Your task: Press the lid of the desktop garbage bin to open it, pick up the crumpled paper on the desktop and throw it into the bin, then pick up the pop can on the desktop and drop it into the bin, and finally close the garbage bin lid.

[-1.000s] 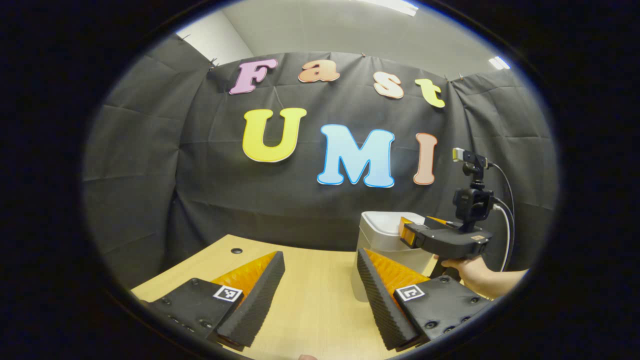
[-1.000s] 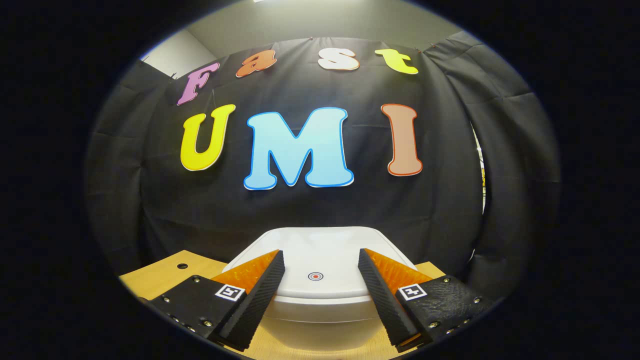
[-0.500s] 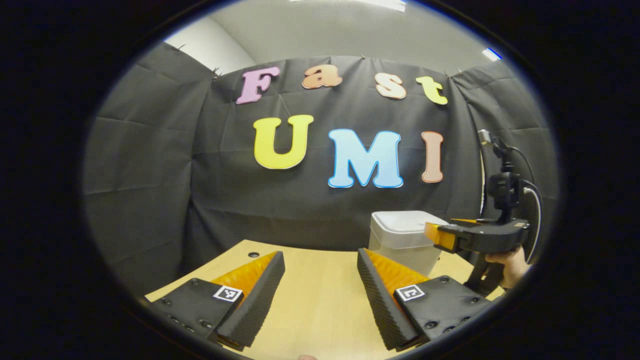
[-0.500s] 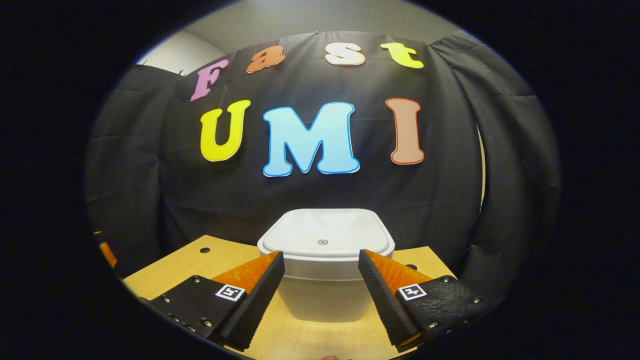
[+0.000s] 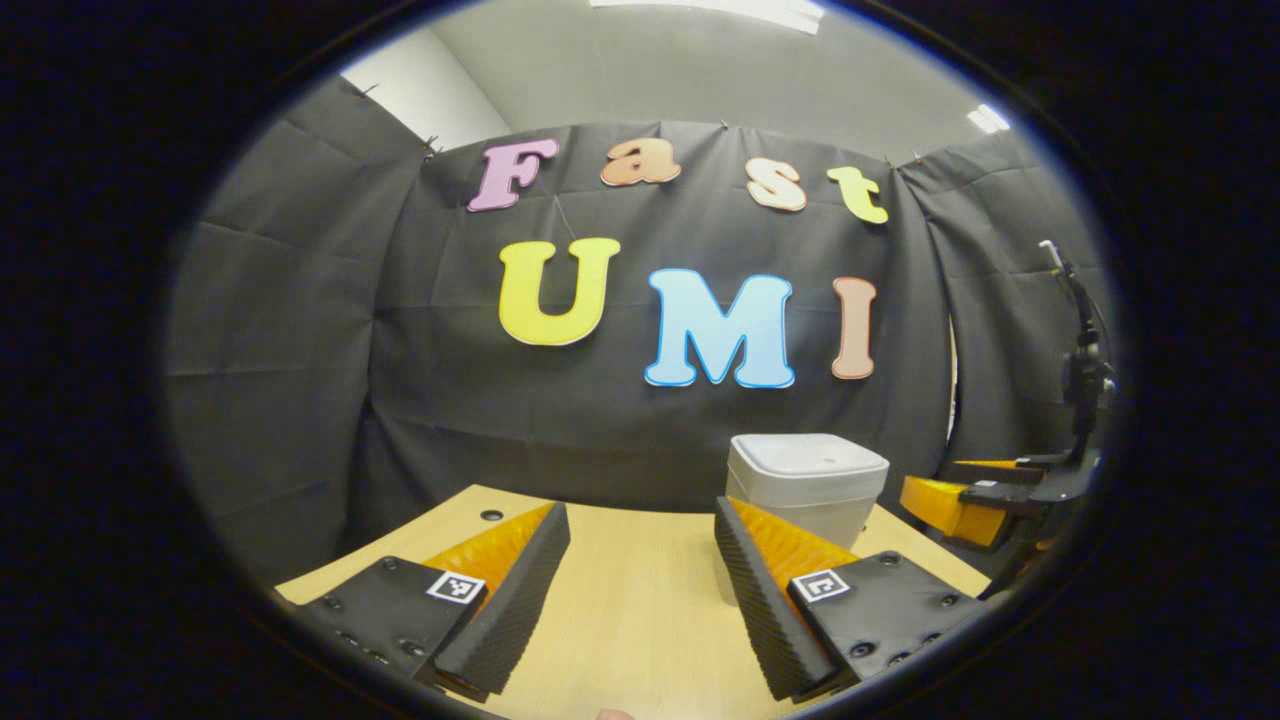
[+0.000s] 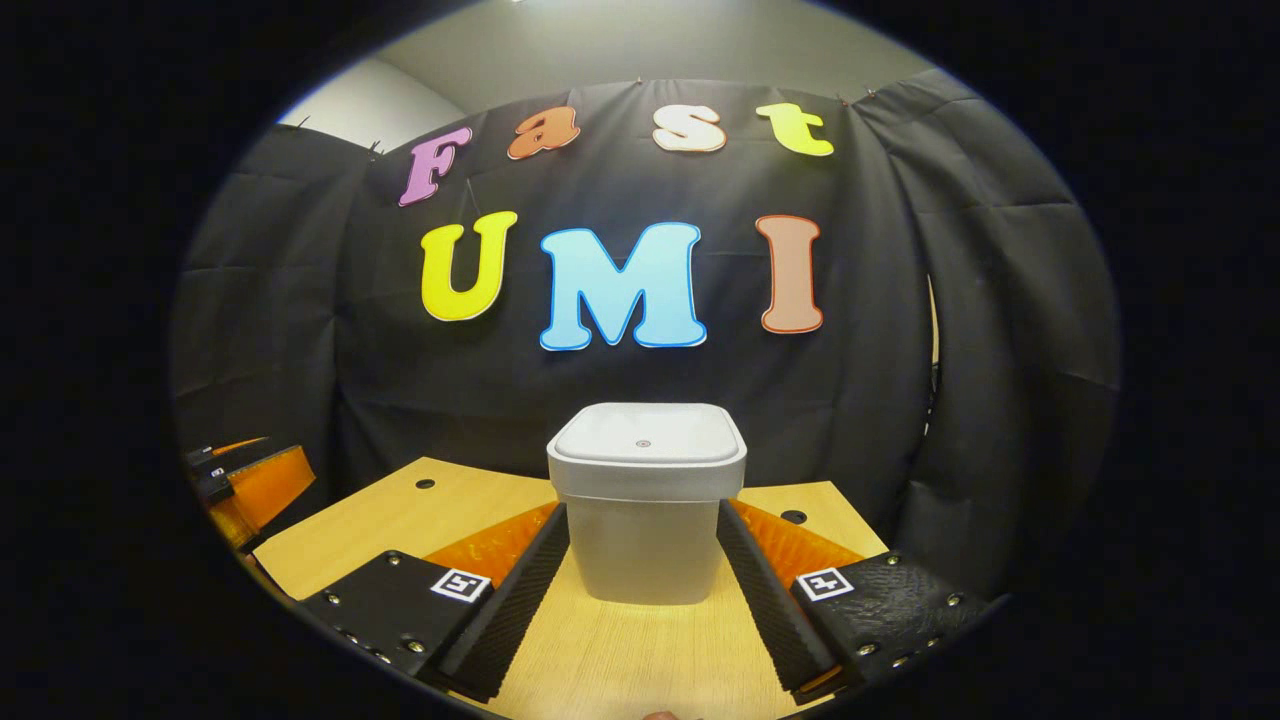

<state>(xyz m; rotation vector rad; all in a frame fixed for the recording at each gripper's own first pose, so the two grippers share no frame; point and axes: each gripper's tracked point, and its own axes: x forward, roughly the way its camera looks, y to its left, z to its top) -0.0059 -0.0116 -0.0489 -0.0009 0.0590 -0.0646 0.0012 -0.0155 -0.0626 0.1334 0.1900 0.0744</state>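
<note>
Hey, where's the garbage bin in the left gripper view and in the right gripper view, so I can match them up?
Left gripper view: the garbage bin stands right of centre, behind this gripper's right-hand finger, lid down.
Right gripper view: dead centre, beyond the two open fingers.
Shared landmark: the wooden desktop under the bin.

Light wooden table (image 6: 620,660) with small round holes (image 6: 425,483) near far edge; black cloth wall (image 5: 300,330) behind; pale ceiling (image 5: 700,60), perhaps with light strip (image 5: 745,10).
</note>
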